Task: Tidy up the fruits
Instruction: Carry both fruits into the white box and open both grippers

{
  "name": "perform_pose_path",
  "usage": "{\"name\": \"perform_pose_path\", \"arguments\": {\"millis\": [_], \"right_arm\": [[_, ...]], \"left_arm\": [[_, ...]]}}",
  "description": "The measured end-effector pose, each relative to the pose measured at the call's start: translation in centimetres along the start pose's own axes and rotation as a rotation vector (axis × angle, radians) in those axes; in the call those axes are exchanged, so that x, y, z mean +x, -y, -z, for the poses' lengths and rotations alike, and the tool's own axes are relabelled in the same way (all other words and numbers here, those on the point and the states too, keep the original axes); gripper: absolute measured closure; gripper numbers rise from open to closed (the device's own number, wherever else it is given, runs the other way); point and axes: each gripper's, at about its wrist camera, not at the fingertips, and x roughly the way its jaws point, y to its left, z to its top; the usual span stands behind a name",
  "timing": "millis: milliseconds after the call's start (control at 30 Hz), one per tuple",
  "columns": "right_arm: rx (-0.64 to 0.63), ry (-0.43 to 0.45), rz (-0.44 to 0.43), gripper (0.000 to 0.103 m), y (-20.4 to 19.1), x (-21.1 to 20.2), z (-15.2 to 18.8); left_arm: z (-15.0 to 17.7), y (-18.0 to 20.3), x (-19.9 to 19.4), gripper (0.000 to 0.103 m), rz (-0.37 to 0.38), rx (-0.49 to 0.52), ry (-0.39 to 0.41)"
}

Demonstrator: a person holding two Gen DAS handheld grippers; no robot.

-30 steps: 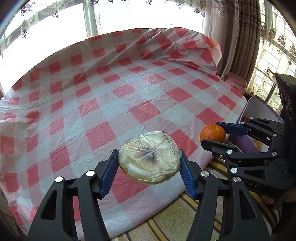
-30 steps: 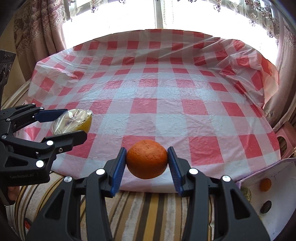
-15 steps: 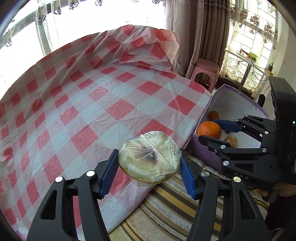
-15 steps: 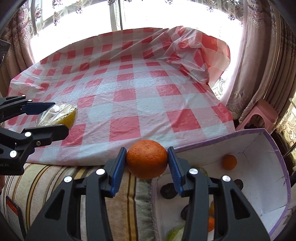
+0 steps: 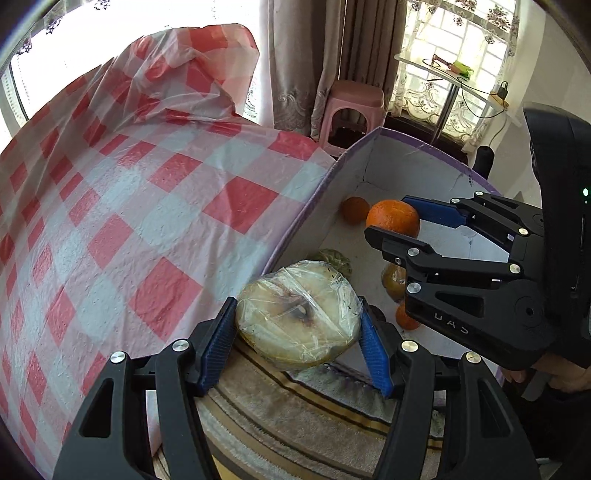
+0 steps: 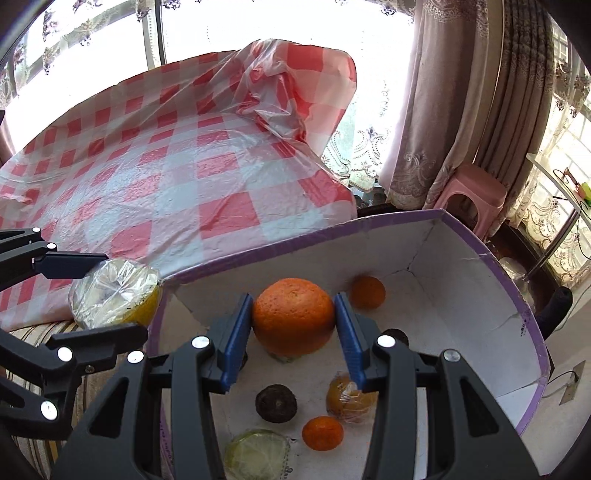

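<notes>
Now my right hand-held gripper clamps the orange directly above the purple-rimmed box; my left hand-held gripper grips the plastic-wrapped fruit half just outside its near rim.

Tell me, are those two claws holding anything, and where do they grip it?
Yes. The left gripper pinches a plastic-wrapped fruit across its sides; the right gripper clamps a large orange at its widest middle.

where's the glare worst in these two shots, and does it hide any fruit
Right wrist view: window blown out white; orange stays sharp. Left wrist view: window washed out; reflections streak the plastic-wrapped fruit half, still readable. Both bend at the edges.
</notes>
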Motion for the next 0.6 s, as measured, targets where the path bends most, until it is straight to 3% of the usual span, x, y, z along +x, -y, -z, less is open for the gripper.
{"name": "perform_pose_path", "arguments": {"millis": [333, 600], "right_arm": [[0.043, -0.029, 0.096, 0.058, 2.9, 1.3, 0.6], [0.058, -0.041, 0.119, 0.057, 3.6, 1.8, 0.9]], "left_arm": [[-1.1, 1.7, 4.4, 0.043, 0.053, -0.052, -0.089], [-0.8, 2.6, 5.6, 0.043, 0.052, -0.059, -0.096]]}}
